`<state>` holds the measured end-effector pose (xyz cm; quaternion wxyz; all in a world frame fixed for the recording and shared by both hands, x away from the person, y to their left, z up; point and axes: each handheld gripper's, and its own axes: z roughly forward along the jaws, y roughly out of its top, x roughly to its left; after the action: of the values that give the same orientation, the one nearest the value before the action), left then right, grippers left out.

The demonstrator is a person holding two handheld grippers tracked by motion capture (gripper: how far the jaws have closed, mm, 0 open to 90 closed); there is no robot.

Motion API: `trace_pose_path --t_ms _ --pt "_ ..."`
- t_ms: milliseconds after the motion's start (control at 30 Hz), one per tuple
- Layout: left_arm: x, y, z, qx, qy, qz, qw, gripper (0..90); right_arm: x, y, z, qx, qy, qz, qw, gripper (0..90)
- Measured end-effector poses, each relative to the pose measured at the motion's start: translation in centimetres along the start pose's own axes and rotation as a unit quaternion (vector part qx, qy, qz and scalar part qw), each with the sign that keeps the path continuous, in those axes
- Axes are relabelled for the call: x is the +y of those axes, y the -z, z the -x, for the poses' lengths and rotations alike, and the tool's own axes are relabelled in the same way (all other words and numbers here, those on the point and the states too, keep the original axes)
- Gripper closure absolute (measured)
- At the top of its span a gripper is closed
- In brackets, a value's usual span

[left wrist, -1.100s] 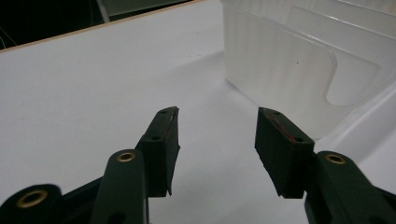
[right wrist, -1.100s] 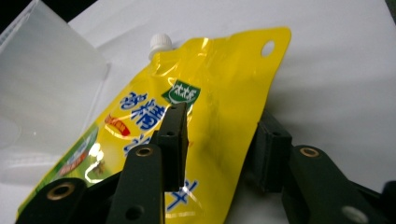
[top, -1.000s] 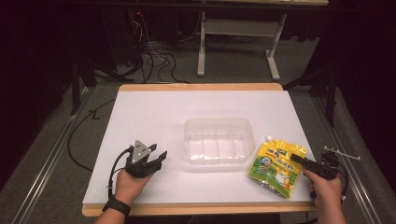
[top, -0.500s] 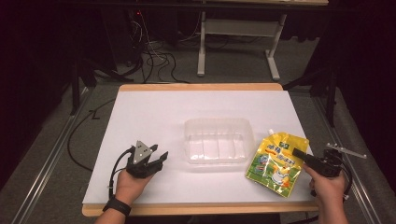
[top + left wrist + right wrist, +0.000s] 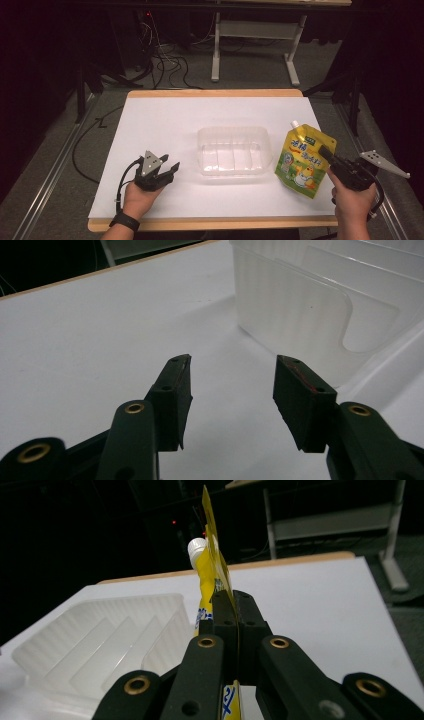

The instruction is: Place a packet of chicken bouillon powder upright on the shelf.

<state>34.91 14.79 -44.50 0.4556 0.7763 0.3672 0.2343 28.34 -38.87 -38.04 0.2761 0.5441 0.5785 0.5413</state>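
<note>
Left tool (image 5: 169,169), at about 8 o'clock on the white surface (image 5: 165,125), lay released, its jaws spread and empty, aimed toward the tray (image 5: 233,150). The clear ribbed tray sat at the centre. Just beside it, at 4 o'clock, the yellow pouch (image 5: 303,160) stood upright, white spout uppermost. Right tool (image 5: 236,611) was clenched on the pouch's edge.

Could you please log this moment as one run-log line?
right gripper: shut on pouch, lifted | left gripper: open, idle | tray: empty
</note>
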Motion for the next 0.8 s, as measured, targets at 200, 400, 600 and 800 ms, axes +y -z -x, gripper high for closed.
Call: trace_pose_path --t_ms 200,400,600,800 --pt "-0.4 0.9 0.0 0.002 0.000 0.008 1.0000 49.7 0.9 -0.3 -0.9 -0.028 0.033 0.031 0.9986 90.0" --pt "-1.1 2.4 -0.2 0.012 0.003 0.013 0.9998 49.6 1.6 -1.7 0.0 -0.035 0.024 0.053 0.9977 90.0" --pt "-1.9 4.1 -0.5 0.025 0.005 0.017 0.9995 49.7 2.3 -3.5 -0.3 -0.032 0.022 0.075 0.9964 90.0" --pt "-1.8 4.6 -0.6 0.024 0.012 0.029 0.9992 49.7 1.1 -5.1 -0.4 -0.043 0.044 0.057 0.9965 90.0"
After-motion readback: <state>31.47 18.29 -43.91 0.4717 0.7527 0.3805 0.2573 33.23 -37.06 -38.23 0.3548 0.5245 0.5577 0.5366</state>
